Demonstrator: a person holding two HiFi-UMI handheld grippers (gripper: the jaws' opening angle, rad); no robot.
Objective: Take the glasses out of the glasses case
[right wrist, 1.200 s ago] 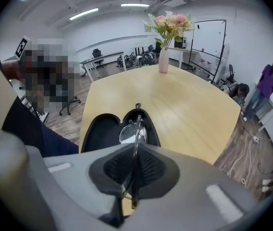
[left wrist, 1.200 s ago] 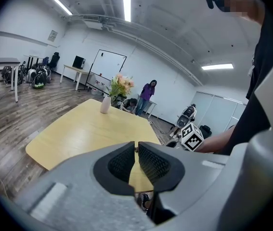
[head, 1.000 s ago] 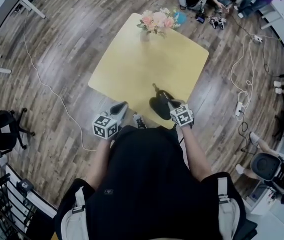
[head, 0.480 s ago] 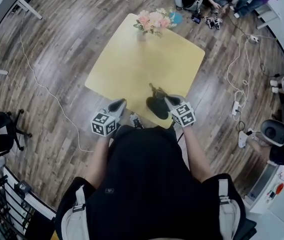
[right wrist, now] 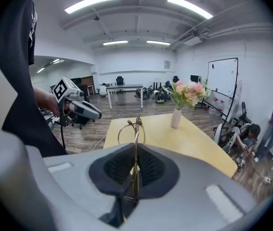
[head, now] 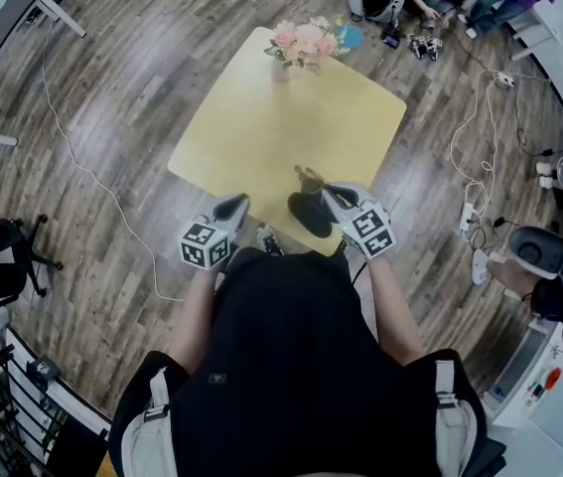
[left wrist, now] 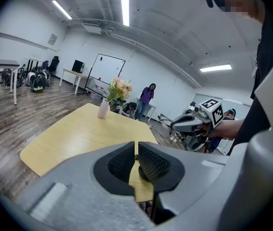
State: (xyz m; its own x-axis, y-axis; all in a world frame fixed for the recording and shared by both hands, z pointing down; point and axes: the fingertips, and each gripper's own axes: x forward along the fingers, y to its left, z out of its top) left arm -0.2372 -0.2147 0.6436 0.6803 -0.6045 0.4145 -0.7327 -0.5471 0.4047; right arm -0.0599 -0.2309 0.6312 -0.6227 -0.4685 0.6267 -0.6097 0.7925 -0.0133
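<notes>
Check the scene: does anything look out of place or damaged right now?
Nothing looks spilled or broken. The glasses are clamped edge-on in the right tongs, a lens ring sticking out past them. The glasses case sits close to the table's near edge. The left tongs are shut, empty.

**No readable writing in sight**

Nothing legible is showing in any view. The marker cube [head: 207,245] on the left gripper [head: 233,208] and the matching cube [head: 372,231] on the right gripper [head: 329,194] are carrying only black-and-white square patterns, no letters or numbers. Far off, a whiteboard [left wrist: 108,71] is standing seemingly blank, though it is too small to be sure. A plaque [left wrist: 53,39] on the far left wall and a small sign [right wrist: 167,64] on the far wall are showing no print that can be made out.
</notes>
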